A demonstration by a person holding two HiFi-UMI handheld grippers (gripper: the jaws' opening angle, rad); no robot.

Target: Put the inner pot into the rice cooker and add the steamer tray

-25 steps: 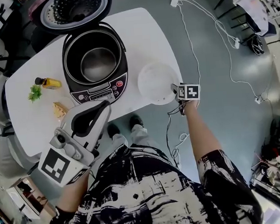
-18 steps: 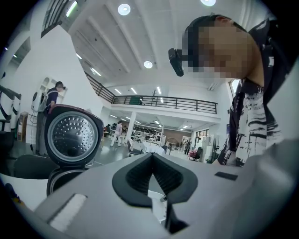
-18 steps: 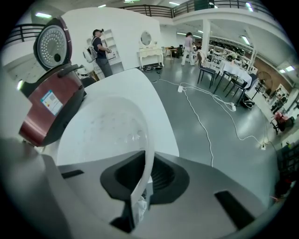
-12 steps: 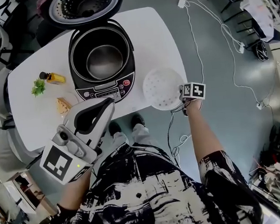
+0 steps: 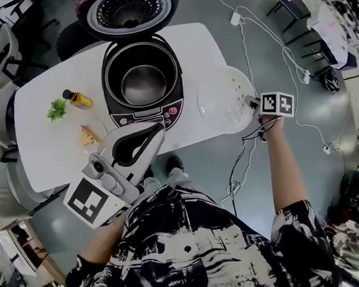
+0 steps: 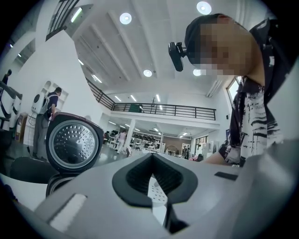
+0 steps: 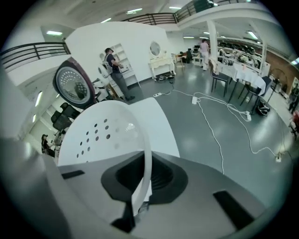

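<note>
Since the earlier frames, the steamer tray has come up off the table. It lay flat at the rice cooker's 3 o'clock and now hangs in the air over the table's right-hand edge. Your right gripper has risen with it, and its jaws are pinched tight on the tray's thin rim at the tray's 3 o'clock side. In the right gripper view the rim stands edge-on between the pads, and the perforated dish tips away from the gripper.

The rice cooker stands open with its lid thrown back at 12 o'clock. The inner pot is already seated in the body, so the first half of the task reads as done and only the tray remains.

Your left gripper hangs at the cooker's 6 o'clock, near the control panel. Its jaws are together and it carries nothing.

Assessment: the lift is clean and the tray is clear of the table. You next need to carry it toward 9 o'clock until it is centred over the pot's mouth. Level it there before you lower it.

Risk noted: a one-point pinch on a light rim may let the tray swing or slip. It could also catch the cooker's edge if it goes in tilted.
</note>
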